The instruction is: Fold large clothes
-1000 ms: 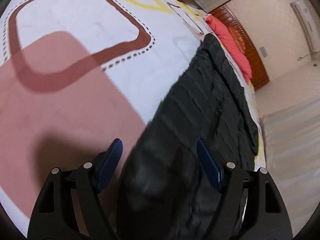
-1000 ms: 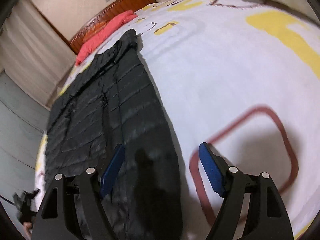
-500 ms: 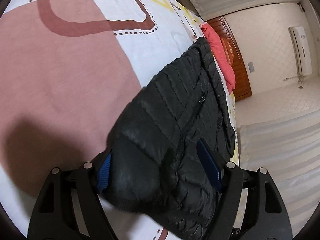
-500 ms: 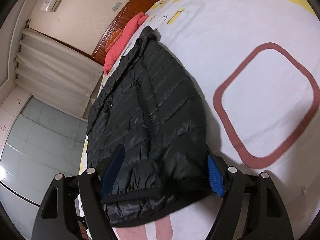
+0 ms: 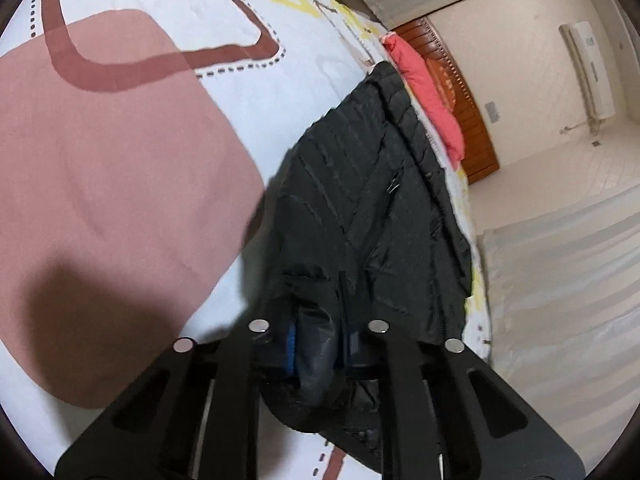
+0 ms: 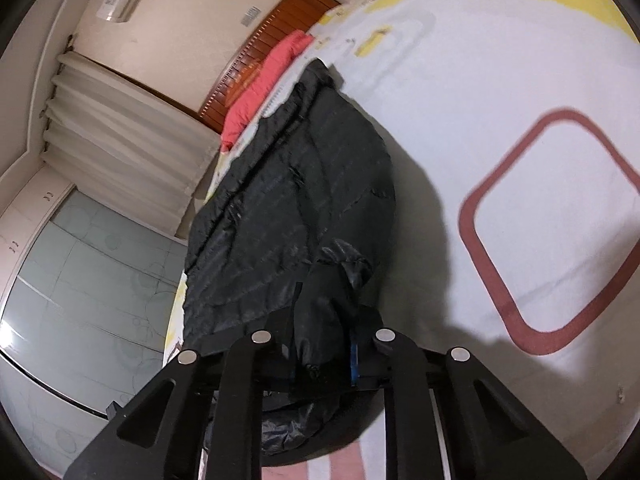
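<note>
A long black quilted puffer jacket (image 5: 360,208) lies lengthwise on a bed with a white patterned cover (image 5: 120,160). It also shows in the right wrist view (image 6: 288,208). My left gripper (image 5: 318,344) is shut on the jacket's near hem, and the fabric bunches between its blue pads. My right gripper (image 6: 322,354) is shut on the hem too, with a fold of cloth squeezed between its pads. The near end of the jacket is lifted off the cover; the far end still rests on the bed.
A red pillow (image 5: 428,92) lies at the bed's far end against a wooden headboard (image 5: 468,120). Curtains (image 6: 120,128) and a glass wardrobe door (image 6: 80,300) stand beside the bed. The bed edge (image 5: 476,280) runs along the jacket's outer side.
Both grippers were open over the hem, then closed on it. The hem now bunches between the pads and is raised off the cover.
</note>
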`<state>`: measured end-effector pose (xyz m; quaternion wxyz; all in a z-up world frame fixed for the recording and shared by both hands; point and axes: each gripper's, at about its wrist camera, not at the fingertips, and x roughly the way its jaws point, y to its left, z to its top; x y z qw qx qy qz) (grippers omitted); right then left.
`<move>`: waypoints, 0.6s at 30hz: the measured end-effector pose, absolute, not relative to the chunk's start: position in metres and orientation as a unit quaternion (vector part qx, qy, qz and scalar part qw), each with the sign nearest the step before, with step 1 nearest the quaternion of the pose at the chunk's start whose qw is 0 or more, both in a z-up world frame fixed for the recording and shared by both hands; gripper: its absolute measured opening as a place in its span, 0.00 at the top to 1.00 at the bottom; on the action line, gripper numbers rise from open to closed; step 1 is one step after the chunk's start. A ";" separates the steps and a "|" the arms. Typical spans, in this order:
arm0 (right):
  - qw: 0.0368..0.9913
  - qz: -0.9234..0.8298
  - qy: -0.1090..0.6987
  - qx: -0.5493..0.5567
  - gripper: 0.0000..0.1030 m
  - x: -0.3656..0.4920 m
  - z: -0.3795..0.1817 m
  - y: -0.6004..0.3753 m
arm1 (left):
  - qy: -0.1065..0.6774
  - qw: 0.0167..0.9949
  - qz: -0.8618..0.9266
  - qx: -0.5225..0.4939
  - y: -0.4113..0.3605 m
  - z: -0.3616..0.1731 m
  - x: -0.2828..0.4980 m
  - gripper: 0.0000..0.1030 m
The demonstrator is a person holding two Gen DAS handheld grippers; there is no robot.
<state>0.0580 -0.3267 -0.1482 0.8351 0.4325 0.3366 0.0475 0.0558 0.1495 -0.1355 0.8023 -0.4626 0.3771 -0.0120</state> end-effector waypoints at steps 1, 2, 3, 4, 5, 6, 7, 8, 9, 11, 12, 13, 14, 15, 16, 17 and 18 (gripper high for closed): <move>0.838 0.050 0.329 0.432 0.84 0.057 -0.143 -0.327 | 0.370 0.802 -0.018 -0.468 0.153 -0.133 0.055 0.89; 0.840 0.052 0.325 0.432 0.84 0.057 -0.141 -0.328 | 0.363 0.803 -0.023 -0.471 0.155 -0.129 0.054 0.89; 0.841 0.053 0.321 0.432 0.84 0.056 -0.138 -0.328 | 0.359 0.805 -0.026 -0.471 0.155 -0.126 0.052 0.90; 0.843 0.055 0.316 0.431 0.84 0.056 -0.135 -0.328 | 0.352 0.809 -0.031 -0.470 0.156 -0.120 0.051 0.90; 0.844 0.058 0.312 0.431 0.84 0.055 -0.132 -0.327 | 0.345 0.813 -0.037 -0.467 0.156 -0.114 0.049 0.90; 0.846 0.061 0.307 0.431 0.85 0.054 -0.128 -0.326 | 0.339 0.817 -0.041 -0.464 0.155 -0.108 0.048 0.90; 0.848 0.062 0.303 0.430 0.85 0.053 -0.125 -0.325 | 0.332 0.823 -0.046 -0.459 0.154 -0.101 0.047 0.91; 0.852 0.065 0.298 0.425 0.85 0.053 -0.121 -0.324 | 0.324 0.829 -0.051 -0.452 0.153 -0.093 0.045 0.91; 0.854 0.067 0.295 0.424 0.85 0.052 -0.118 -0.324 | 0.318 0.834 -0.055 -0.448 0.152 -0.087 0.042 0.91; 0.856 0.077 0.284 0.424 0.85 0.047 -0.108 -0.322 | 0.304 0.843 -0.066 -0.439 0.152 -0.073 0.036 0.91; 0.858 0.081 0.280 0.424 0.85 0.046 -0.104 -0.322 | 0.297 0.846 -0.070 -0.437 0.153 -0.066 0.033 0.92; 0.860 0.086 0.273 0.422 0.85 0.042 -0.097 -0.321 | 0.288 0.851 -0.076 -0.433 0.154 -0.058 0.028 0.92; 0.863 0.092 0.265 0.420 0.85 0.037 -0.090 -0.321 | 0.279 0.856 -0.083 -0.428 0.154 -0.049 0.022 0.92; 0.865 0.099 0.257 0.420 0.85 0.033 -0.083 -0.320 | 0.273 0.859 -0.087 -0.424 0.154 -0.043 0.018 0.92; 0.866 0.104 0.252 0.419 0.85 0.029 -0.077 -0.321 | 0.264 0.863 -0.094 -0.421 0.155 -0.034 0.013 0.92; 0.869 0.109 0.243 0.417 0.85 0.023 -0.070 -0.321 | 0.253 0.866 -0.102 -0.418 0.156 -0.024 0.005 0.92; 0.871 0.113 0.238 0.415 0.85 0.020 -0.064 -0.321 | 0.247 0.869 -0.105 -0.415 0.156 -0.018 0.000 0.92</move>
